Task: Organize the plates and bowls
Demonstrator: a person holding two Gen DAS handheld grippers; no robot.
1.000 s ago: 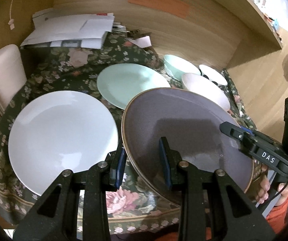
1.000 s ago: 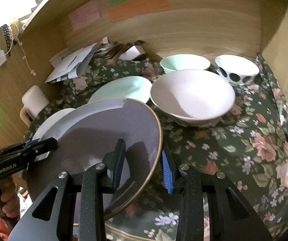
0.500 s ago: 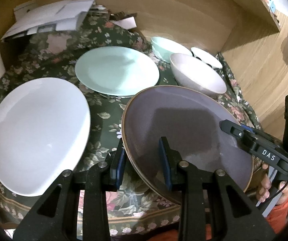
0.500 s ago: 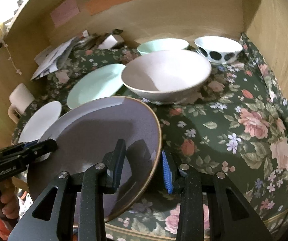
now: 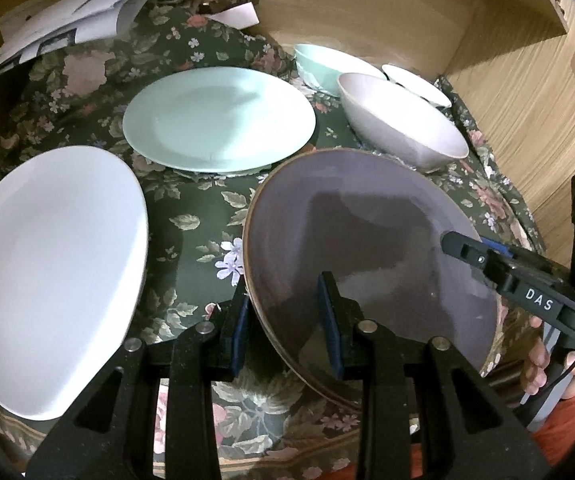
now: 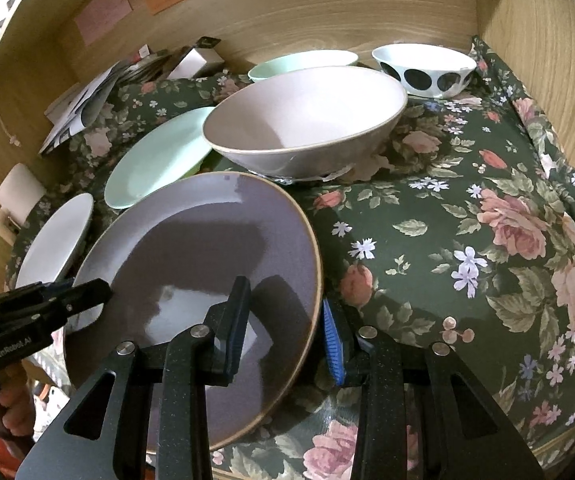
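Both wrist views look forward and down from close over the near edge; each shows the purple plate point(image 5: 367, 240) point(image 6: 207, 260) from opposite sides.

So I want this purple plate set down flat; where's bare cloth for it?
The widest bare floral cloth lies right of the purple plate, in front of the beige bowl and dotted bowl. Left is crowded: mint plate and white plate, only a narrow strip between them.
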